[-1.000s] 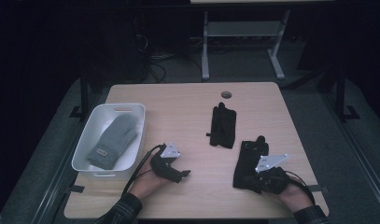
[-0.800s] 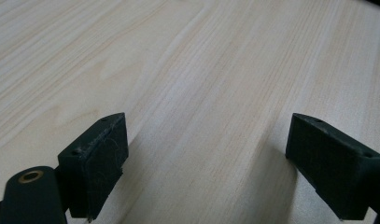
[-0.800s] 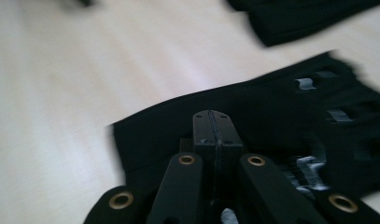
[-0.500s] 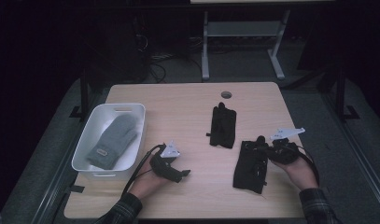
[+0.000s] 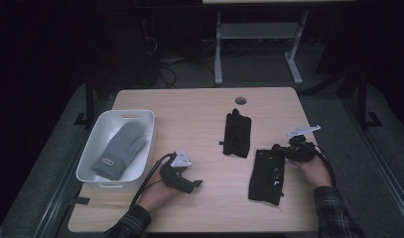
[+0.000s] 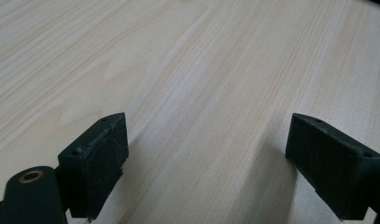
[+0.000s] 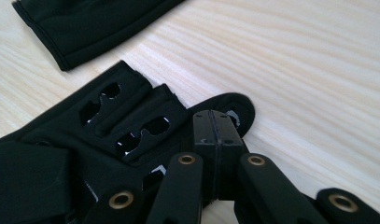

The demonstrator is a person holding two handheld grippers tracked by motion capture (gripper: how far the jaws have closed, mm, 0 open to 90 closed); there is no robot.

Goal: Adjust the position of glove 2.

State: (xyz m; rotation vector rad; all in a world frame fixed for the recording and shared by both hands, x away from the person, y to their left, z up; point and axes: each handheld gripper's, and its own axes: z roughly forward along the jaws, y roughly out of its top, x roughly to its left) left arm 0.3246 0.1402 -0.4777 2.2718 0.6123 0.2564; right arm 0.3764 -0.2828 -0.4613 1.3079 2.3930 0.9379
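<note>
The flat black fabric fingerless glove [image 5: 267, 174] with cut-out slots lay pinched at one fingertip by the right gripper [image 7: 218, 135]; a second black glove [image 5: 237, 133] lay just beyond; the left gripper [image 6: 211, 163] gaped over bare table [image 5: 199, 114].

Two black handheld grippers, the left gripper [image 5: 189, 186] and right gripper [image 5: 279, 148], each carry a grey three-cornered plate and a trailing black cable. Blocky black jaws hang on links with brass-ringed pivots. Both the person's sleeves are dark plaid.

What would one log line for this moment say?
left gripper: open, over bare table | right gripper: shut on near glove | far glove: loose on table | mitten: in bin
</note>
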